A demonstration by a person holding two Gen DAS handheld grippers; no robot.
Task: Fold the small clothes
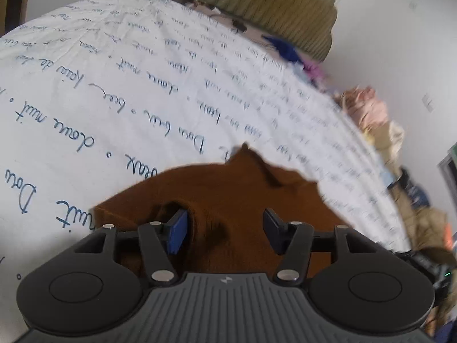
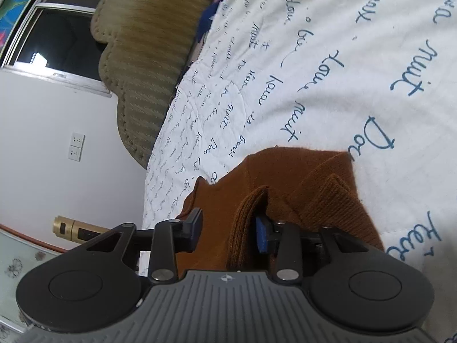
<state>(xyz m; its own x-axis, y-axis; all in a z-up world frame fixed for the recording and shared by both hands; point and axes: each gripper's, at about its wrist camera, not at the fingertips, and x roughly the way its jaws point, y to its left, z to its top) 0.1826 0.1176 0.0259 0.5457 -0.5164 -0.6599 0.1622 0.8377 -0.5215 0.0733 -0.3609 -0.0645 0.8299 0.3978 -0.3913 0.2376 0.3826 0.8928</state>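
Close under both grippers, a rust-brown knitted sweater (image 1: 228,194) lies on the bed; the left gripper (image 1: 225,228) and right gripper (image 2: 228,228) stand parted, folds of ribbed knit between the blue pads but not pinched. Beyond it spreads a white quilted bedspread (image 1: 114,85) printed with blue cursive, "nuit" legible. Farther off stand an olive ribbed headboard (image 2: 142,71), white wall, sockets (image 2: 76,146).
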